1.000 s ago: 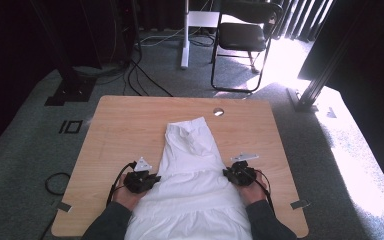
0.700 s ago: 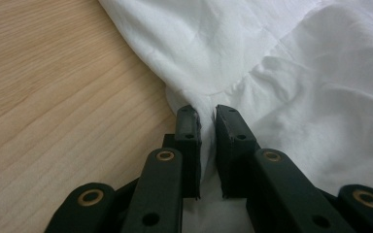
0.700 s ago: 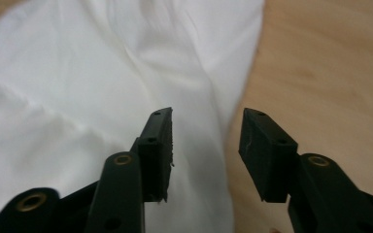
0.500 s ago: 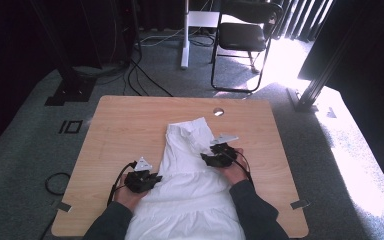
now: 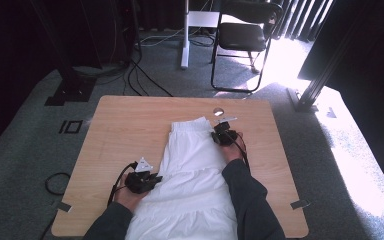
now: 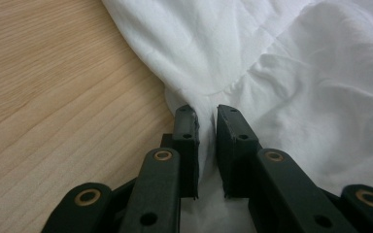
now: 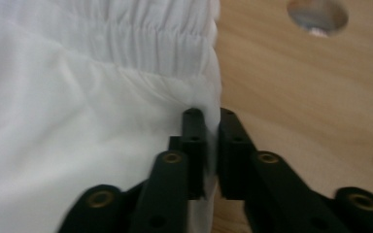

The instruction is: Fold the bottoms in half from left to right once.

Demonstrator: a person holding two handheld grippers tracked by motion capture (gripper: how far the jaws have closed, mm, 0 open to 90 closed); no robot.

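Observation:
A white skirt (image 5: 190, 165) lies flat on the wooden table (image 5: 125, 125), its gathered waistband at the far end. My left gripper (image 5: 152, 179) rests at the skirt's left edge near the front. In the left gripper view it (image 6: 208, 114) is shut on a fold of the white cloth (image 6: 281, 58). My right gripper (image 5: 221, 135) is at the right edge just below the waistband. Its jaws (image 7: 209, 116) have just been closing and now pinch the skirt's edge (image 7: 77, 111) between them.
A round hole (image 5: 218, 111) in the tabletop lies just beyond my right gripper, also seen in the right gripper view (image 7: 318, 14). A black chair (image 5: 245, 35) and floor cables (image 5: 140, 75) stand beyond the table's far edge. Bare wood lies left and right of the skirt.
My right gripper has left the skirt's right edge near the front and moved away from the person to the waistband corner. The left gripper has stayed where it was.

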